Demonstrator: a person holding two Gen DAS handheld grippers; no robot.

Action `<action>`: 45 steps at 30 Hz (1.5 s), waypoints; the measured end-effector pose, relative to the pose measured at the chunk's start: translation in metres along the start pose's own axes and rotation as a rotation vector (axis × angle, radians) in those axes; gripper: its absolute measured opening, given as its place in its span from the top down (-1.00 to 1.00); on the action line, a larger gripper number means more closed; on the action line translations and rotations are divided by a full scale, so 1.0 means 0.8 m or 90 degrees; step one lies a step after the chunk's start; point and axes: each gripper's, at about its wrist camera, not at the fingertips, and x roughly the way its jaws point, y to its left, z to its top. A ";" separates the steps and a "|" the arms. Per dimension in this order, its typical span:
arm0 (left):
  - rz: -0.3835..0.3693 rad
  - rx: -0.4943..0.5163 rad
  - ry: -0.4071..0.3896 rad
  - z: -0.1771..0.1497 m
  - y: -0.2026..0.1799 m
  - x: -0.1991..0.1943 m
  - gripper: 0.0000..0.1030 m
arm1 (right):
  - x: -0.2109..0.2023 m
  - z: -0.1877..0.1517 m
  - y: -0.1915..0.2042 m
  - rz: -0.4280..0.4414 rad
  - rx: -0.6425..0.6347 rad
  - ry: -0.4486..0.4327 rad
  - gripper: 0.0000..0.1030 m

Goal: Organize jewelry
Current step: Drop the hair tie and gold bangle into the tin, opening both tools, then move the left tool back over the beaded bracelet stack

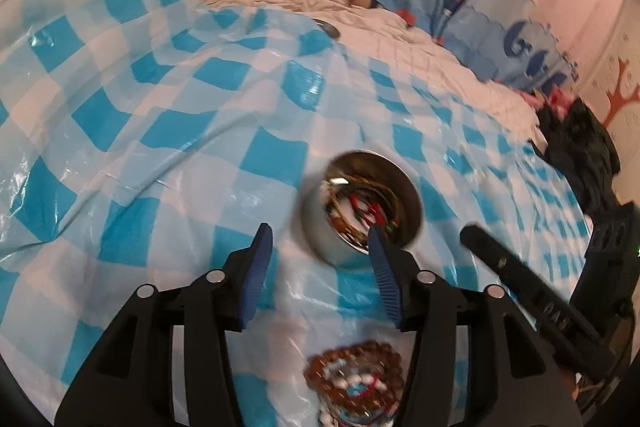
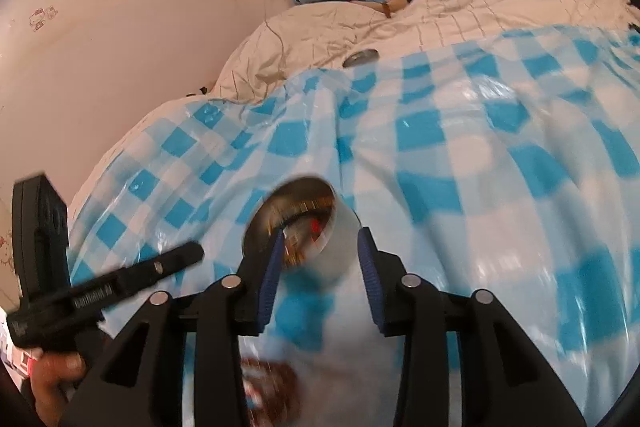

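Jewelry (image 1: pixel 362 213) fills our steel bowl (image 1: pixel 320 227) on the bed; beaded bracelets (image 1: pixel 356 383) lie nearer. Left tool (image 1: pixel 320 247) and right tool (image 2: pixel 320 247) gape, seemingly empty.

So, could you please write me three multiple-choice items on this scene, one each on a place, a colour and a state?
1. Where do the bead bracelets lie?
A. In the tin
B. On the sheet, nearer the camera than the tin
C. On the pillow

2. What colour is the checked sheet?
A. Blue and white
B. Red and white
C. Green

3. How is the left gripper?
A. Shut on a bracelet
B. Open and empty
C. Shut on the tin

Answers:
1 B: the bracelets sit on the sheet below the fingers, apart from the tin.
2 A: its squares are blue and white.
3 B: the fingers stand wide apart with nothing between them.
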 end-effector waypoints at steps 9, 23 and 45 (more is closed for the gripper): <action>-0.013 0.060 -0.021 -0.019 -0.029 -0.045 -0.21 | -0.006 -0.067 -0.041 -0.056 0.076 0.036 0.06; -0.016 0.050 -0.028 -0.016 -0.016 -0.067 -0.52 | -0.005 -0.075 -0.040 -0.066 0.059 0.019 -0.14; -0.004 0.095 -0.001 -0.025 -0.036 -0.052 -0.69 | 0.000 -0.075 -0.035 -0.044 0.050 0.028 -0.40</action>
